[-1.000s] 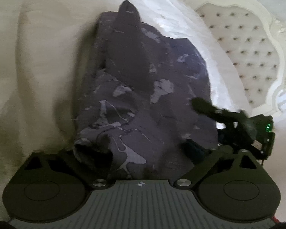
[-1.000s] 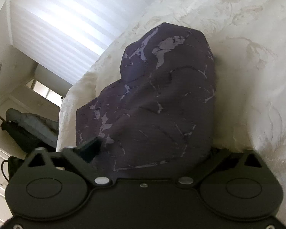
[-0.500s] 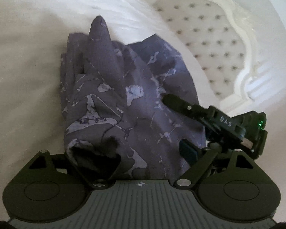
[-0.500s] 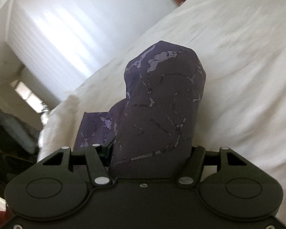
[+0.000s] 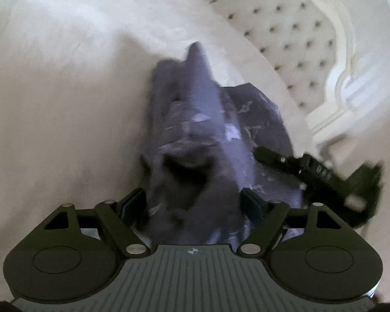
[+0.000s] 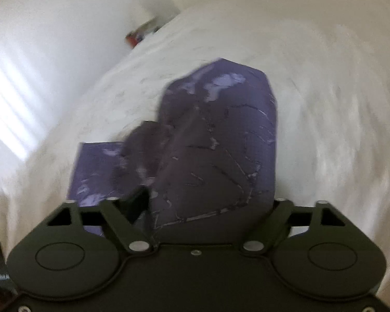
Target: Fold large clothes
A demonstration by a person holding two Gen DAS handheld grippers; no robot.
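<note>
Gripping a bunched edge of the dark purple garment with pale marbled markings [image 5: 210, 135], the left gripper [image 5: 193, 205] pointed forward and down over the cream-white bedspread [image 5: 54, 98]. Its two black fingers [image 5: 132, 202] stood partly apart, with the cloth filling the space between them and rising in a crumpled ridge to a peak ahead of the camera. Motion blur softened the folds, so how firmly the pads pressed could not be read exactly.

At the right of that view, the right gripper [image 5: 262, 153] reached in from the side, angled across the garment's far edge with its fingertip against the fabric. Beyond it stood the cream tufted headboard with its carved white frame [image 5: 293, 26].

From the right wrist camera, the right gripper [image 6: 210, 208] also held the garment [image 6: 221, 135]: cloth packed the gap between its fingers [image 6: 137, 202] and stood up in a broad, steep fold directly ahead. A flatter purple panel lay on the bedspread [image 6: 338, 130] to the left of that fold. The garment rested mid-bed, lifted at the two held points, with the bright white wall [image 6: 52, 39] behind.
</note>
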